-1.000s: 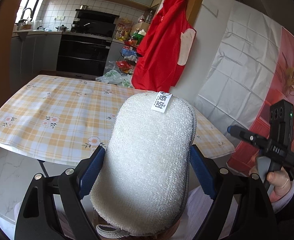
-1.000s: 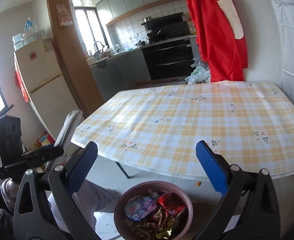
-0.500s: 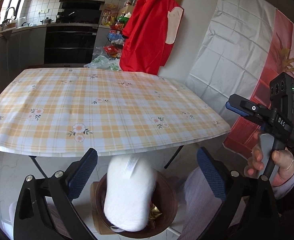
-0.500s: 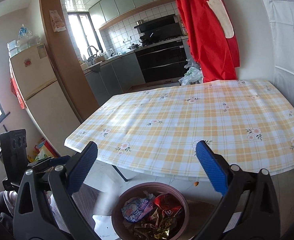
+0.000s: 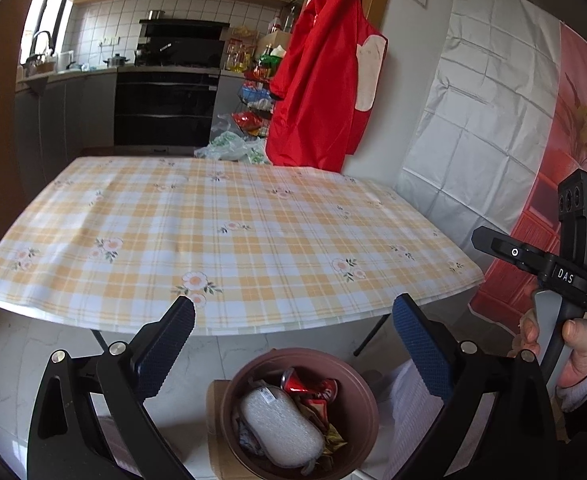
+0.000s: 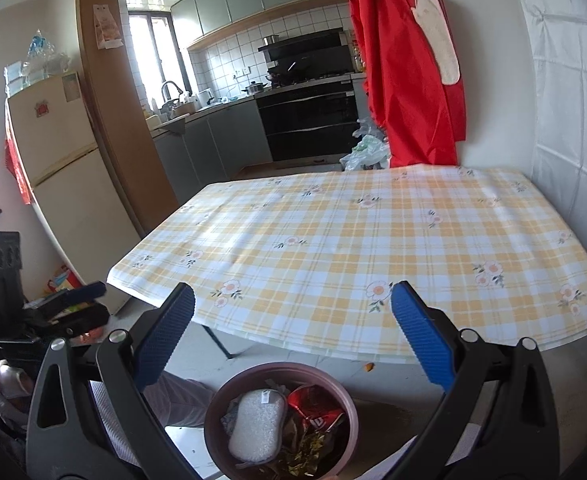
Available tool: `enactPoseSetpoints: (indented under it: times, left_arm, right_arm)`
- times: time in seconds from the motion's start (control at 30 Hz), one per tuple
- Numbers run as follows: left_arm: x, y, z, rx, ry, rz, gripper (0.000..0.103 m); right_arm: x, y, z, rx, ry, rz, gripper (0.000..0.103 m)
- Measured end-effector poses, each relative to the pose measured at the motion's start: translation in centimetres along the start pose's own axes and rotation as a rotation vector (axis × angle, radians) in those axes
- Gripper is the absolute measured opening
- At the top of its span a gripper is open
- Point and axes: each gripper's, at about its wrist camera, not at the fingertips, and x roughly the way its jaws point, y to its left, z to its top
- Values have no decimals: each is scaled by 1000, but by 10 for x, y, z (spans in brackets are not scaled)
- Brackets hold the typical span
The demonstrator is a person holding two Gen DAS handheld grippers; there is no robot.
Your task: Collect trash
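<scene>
A white sponge (image 5: 279, 429) lies in the brown trash bin (image 5: 357, 384) on the floor, on top of red wrappers (image 5: 309, 388) and foil scraps. My left gripper (image 5: 293, 314) is open and empty, above the bin by the table's front edge. In the right wrist view the sponge (image 6: 255, 426) lies in the same bin (image 6: 345, 400) beside a red wrapper (image 6: 313, 410). My right gripper (image 6: 292, 304) is open and empty above the bin. The right gripper's body shows at the right of the left wrist view (image 5: 549, 268).
A table with a yellow plaid, flowered cloth (image 5: 221, 240) (image 6: 373, 240) stands just beyond the bin. A red apron (image 5: 321, 92) hangs on the wall behind. A fridge (image 6: 57, 200) stands at the left. A small orange scrap (image 6: 368, 367) lies on the floor under the table edge.
My left gripper opened and let go of the white sponge. The sponge fell into the bin and now lies on the trash. Both grippers rose slightly.
</scene>
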Motion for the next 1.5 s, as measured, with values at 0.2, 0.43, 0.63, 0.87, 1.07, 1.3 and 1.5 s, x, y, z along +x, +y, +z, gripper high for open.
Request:
enactPoseSetpoints:
  times: [0.2,0.43,0.63,0.87,1.07,1.3,1.5]
  left_arm:
    - [-16,-9,25,70,-76,69,97]
    - [-39,-15,62,117,-161,107,97]
    - [-59,-18,85,135,-220,144,97]
    - [-70,-24,91,157,-254,188,97]
    - [-68,-27,91,164,-253,205,97]
    - [-67,-27,91,164,-250,208,97]
    - [-66,-27,91,169,-249,211,97]
  right_arm:
    - [-14,11,22,-35,-45,-65,97]
    - [-34,24,48,-73,-113,-67,97]
    - [-49,34,64,-99,-172,-106,97]
    - [-51,35,69,-94,-179,-152,97]
    - [-51,32,68,-89,-177,-191,97]
    - [-52,30,67,-85,-175,-229,97]
    - [-52,29,67,-75,-173,-238,97]
